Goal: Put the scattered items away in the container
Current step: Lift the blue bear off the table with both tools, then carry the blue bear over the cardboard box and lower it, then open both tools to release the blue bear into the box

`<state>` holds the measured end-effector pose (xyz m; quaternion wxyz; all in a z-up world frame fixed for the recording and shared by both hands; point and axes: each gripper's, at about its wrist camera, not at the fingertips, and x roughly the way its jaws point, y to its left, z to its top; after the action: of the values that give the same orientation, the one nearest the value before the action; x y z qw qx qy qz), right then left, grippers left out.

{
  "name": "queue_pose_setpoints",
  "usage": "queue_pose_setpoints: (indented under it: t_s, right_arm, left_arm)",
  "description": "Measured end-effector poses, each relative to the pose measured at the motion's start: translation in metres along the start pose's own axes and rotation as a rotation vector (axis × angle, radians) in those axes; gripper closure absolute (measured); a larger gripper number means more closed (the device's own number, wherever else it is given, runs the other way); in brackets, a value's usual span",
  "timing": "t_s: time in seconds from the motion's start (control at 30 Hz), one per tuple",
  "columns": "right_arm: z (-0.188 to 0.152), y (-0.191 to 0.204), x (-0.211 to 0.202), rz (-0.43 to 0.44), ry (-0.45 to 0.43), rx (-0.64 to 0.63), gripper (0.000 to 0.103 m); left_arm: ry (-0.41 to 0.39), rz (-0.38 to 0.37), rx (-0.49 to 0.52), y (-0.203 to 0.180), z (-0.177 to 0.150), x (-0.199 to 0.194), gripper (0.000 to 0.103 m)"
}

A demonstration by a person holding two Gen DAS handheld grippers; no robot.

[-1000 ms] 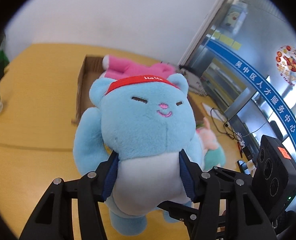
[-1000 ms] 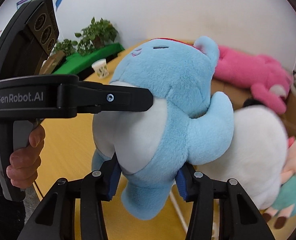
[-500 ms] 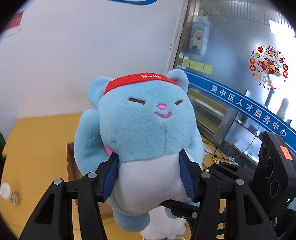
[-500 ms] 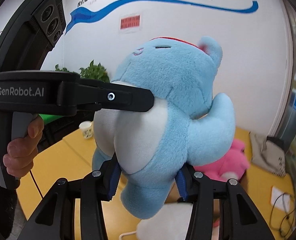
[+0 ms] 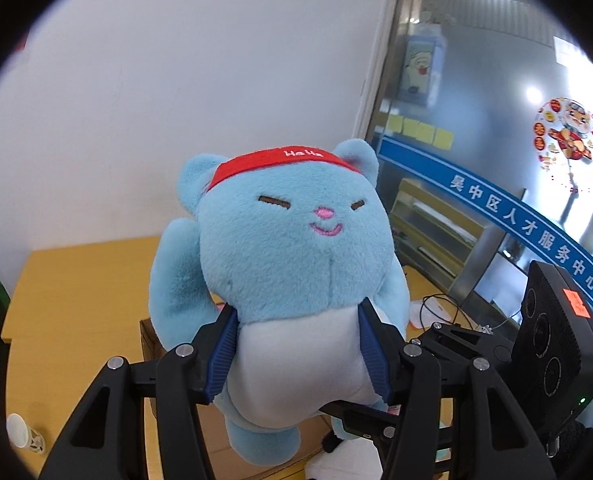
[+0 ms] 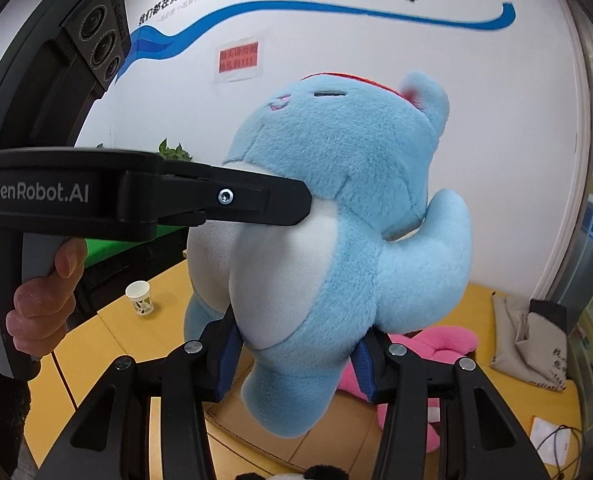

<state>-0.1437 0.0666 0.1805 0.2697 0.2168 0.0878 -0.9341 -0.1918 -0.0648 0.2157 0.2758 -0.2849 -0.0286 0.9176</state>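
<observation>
Blue pads of the left gripper (image 5: 298, 354) clamp the white belly of a light-blue plush bear (image 5: 292, 256) from both sides; the bear faces that camera, red headband across its forehead, held in the air above the table. Right gripper (image 6: 296, 364) bites the same bear lower down, its jaws closed on the flanks near the legs, with the bear's side and one arm turned toward that camera. A person's hand (image 6: 42, 304) wraps the left gripper's handle. Below the bear sits an open cardboard box (image 5: 149, 340) on the yellow table (image 5: 80, 300); a pink plush (image 6: 424, 350) lies inside it, and white plush (image 5: 344, 462) shows at the bottom edge. Farther off, a paper cup (image 6: 140, 298) stands alone on the tabletop.
</observation>
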Motion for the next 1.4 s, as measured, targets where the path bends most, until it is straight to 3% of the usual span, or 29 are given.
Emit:
queue_pose_setpoints:
  t_s: [0.23,0.6,0.77,1.17,1.3,1.4]
  right_arm:
    - [-0.037,-0.017,0.088,0.055,0.143,0.078,0.051]
    - [-0.114,-0.015,0.182,0.206,0.388,0.198,0.051]
    - [-0.136,-0.011,0.205,0.257,0.505,0.236,0.051]
    - [-0.162,-0.008,0.239,0.349,0.675,0.235,0.05]
    - [-0.167,-0.012,0.241,0.343,0.701,0.258,0.037]
    - [-0.168,-0.017,0.235,0.339,0.701,0.297,0.027]
  left_arm:
    - [0.154,0.002,-0.103,0.055,-0.04,0.079,0.048]
    - [0.351,0.058,-0.25,0.111,-0.129,0.143,0.048]
    - [0.374,0.043,-0.324,0.123,-0.154,0.147,0.048]
    - [0.435,0.118,-0.34,0.129,-0.178,0.156,0.043]
    - [0.411,0.109,-0.357,0.13,-0.18,0.153,0.037]
    - [0.381,0.161,-0.36,0.122,-0.178,0.143,0.033]
